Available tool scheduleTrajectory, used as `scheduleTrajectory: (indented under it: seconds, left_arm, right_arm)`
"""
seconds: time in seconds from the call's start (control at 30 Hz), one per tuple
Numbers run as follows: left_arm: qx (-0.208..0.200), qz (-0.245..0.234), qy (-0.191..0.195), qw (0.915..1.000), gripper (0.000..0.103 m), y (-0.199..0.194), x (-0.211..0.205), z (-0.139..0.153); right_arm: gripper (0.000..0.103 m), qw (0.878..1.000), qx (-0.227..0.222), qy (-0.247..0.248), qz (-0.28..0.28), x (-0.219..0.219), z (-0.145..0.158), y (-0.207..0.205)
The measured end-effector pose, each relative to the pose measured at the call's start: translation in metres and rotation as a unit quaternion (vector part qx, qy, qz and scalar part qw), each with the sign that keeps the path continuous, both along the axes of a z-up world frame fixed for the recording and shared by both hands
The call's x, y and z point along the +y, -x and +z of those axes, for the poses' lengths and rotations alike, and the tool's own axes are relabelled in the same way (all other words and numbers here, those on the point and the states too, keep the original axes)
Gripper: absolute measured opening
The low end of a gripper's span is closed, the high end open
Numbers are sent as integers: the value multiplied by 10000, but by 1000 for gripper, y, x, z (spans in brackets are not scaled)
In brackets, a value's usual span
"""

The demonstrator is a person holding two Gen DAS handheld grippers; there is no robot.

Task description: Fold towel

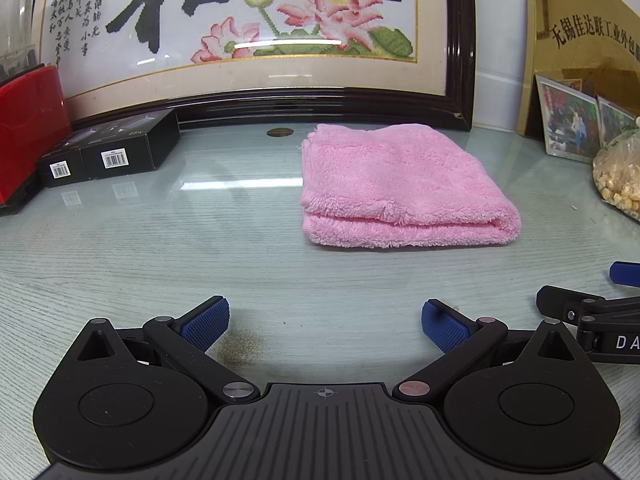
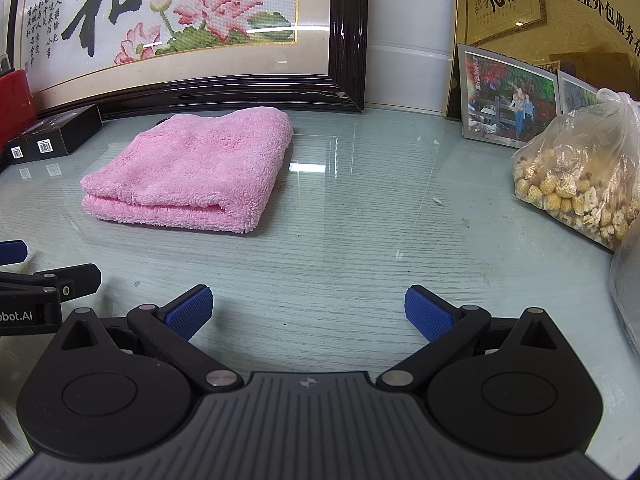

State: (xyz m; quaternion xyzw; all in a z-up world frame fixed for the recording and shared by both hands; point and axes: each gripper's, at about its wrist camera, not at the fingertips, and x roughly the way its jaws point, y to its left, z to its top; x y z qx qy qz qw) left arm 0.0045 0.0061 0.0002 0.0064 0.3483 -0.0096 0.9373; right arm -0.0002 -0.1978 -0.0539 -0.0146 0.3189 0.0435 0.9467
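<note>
A pink fluffy towel (image 1: 400, 184) lies folded in several layers on the glass-topped table, its rounded fold toward the right. In the right wrist view the same towel (image 2: 192, 172) sits ahead and to the left. My left gripper (image 1: 325, 322) stands open near the table's front, well short of the towel, with nothing between its blue pads (image 1: 206, 322). My right gripper (image 2: 309, 312) is also open and empty, back from the towel and to its right. Each gripper shows at the edge of the other's view.
A large framed cross-stitch picture (image 1: 240, 32) leans at the back. Black boxes (image 1: 108, 148) and a red box (image 1: 28, 120) stand at the left. Framed photos (image 2: 508, 96) and a plastic bag of pale dried bits (image 2: 580, 176) stand at the right.
</note>
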Motion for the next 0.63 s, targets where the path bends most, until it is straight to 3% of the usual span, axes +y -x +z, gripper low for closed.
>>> scheduleTrajectory:
  seconds: [0.63]
  left_arm:
    - [10, -8, -40, 10000, 103, 0, 0, -1]
  right_arm:
    - [103, 10000, 0, 0, 0, 0, 0, 0]
